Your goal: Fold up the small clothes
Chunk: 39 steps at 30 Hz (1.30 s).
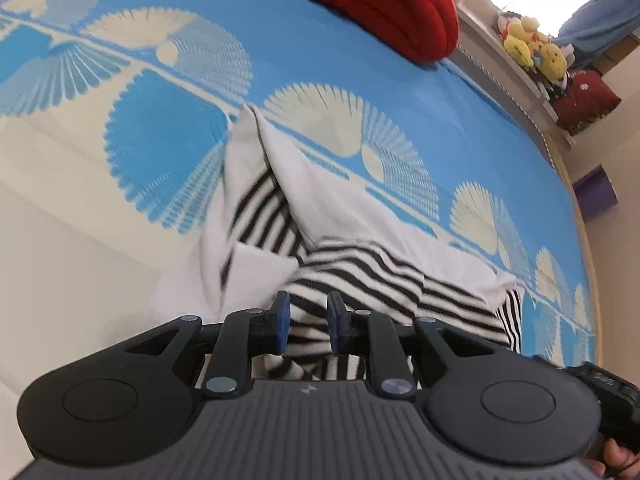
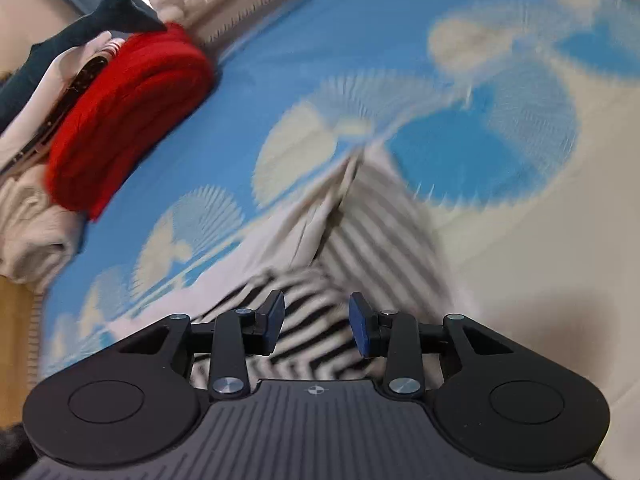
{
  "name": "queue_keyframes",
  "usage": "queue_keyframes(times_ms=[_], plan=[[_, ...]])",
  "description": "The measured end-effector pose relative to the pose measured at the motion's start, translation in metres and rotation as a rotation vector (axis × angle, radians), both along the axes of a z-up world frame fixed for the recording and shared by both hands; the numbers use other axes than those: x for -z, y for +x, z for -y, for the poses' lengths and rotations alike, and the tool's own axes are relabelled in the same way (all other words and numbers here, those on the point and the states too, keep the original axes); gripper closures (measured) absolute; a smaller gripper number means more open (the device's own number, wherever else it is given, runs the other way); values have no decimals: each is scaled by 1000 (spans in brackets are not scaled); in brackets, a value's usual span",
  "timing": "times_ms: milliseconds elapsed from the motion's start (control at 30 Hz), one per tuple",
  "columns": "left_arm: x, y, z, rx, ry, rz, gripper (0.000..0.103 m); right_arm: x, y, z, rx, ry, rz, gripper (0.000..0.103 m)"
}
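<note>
I am holding both grippers low over a black-and-white striped garment (image 1: 360,280) lying on the bed (image 1: 60,240), nearest the edge I am working from. My left gripper (image 1: 308,320) is parted, its blue pads just clear of the striped cloth running between them, so it is released, grasping nothing. My right gripper (image 2: 316,324) is standing wider, equally released, with stripes showing in the gap.

The step in hand looks like re-gripping for the next fold. To do it well I am aiming each pair of pads at a single hem layer, well apart along the same edge, so the cloth lifts flat instead of bunching.

Farther on, the garment's white flap (image 1: 320,184) is peaking up over more stripes toward the middle of the bed. Beyond, a folded red knit (image 1: 372,4) is sitting at the far corner, with plush toys (image 1: 536,48) on a ledge past the bed's edge. Nothing is lying in the fold's path; the right view is too blurred for detail.
</note>
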<state>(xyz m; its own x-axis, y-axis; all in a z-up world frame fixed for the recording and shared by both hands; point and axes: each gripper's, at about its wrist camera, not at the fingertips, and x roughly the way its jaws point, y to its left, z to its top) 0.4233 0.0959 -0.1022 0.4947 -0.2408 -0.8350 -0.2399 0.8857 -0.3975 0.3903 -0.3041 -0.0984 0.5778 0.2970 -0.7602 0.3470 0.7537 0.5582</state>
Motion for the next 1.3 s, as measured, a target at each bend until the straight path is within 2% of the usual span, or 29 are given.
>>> queue_keyframes(times_ms=[67, 133, 167, 233, 300, 367, 433, 500, 633, 700, 767, 833, 967, 1000, 1067, 1100, 1133, 1200, 1300], plan=[[15, 2, -1, 13, 0, -79, 85, 17, 1, 0, -11, 82, -96, 66], [31, 3, -5, 7, 62, -175, 98, 34, 1, -2, 0, 46, -215, 66], [35, 3, -5, 7, 87, -194, 99, 39, 1, -1, 6, 23, -238, 66], [31, 3, -3, 19, 119, -177, 99, 39, 2, 1, 15, 30, -241, 66], [20, 2, -1, 27, 130, -133, 99, 27, 1, -1, 6, 17, -212, 66], [7, 1, 3, 41, 113, -68, 99, 14, 0, -3, -14, -2, -163, 64], [4, 1, 8, 70, 92, -47, 99, 9, 2, -5, -30, -10, -136, 63], [8, 2, 13, 89, 97, -66, 99, 16, 5, -7, -27, -16, -156, 63], [27, 4, 13, 92, 124, -170, 99, 32, 1, -2, -5, 4, -229, 63], [24, 4, 11, 89, 126, -157, 99, 28, -1, -3, -5, -3, -223, 63], [13, 0, 16, 109, 120, -98, 99, 17, -2, -7, -18, -26, -172, 62], [12, -3, 20, 139, 108, -72, 97, 11, -2, -12, -35, -39, -129, 59], [38, -9, 22, 143, 132, -206, 97, 33, -4, -14, -22, -29, -231, 60], [34, -11, 22, 142, 133, -205, 97, 35, -5, -15, -14, -43, -245, 61], [6, -17, 26, 153, 152, -113, 97, 22, -11, -17, 2, -48, -220, 61], [-12, -23, 27, 164, 162, -49, 92, 11, -14, -17, 4, -50, -183, 61], [-28, -31, 25, 171, 164, 5, 84, -6, -20, -18, 1, -60, -127, 61], [-61, -55, 16, 155, 134, 90, 77, -44, -38, -16, -3, -99, 0, 60], [-100, -96, 1, 160, 102, 166, 77, -92, -83, -2, 25, -137, 123, 60]])
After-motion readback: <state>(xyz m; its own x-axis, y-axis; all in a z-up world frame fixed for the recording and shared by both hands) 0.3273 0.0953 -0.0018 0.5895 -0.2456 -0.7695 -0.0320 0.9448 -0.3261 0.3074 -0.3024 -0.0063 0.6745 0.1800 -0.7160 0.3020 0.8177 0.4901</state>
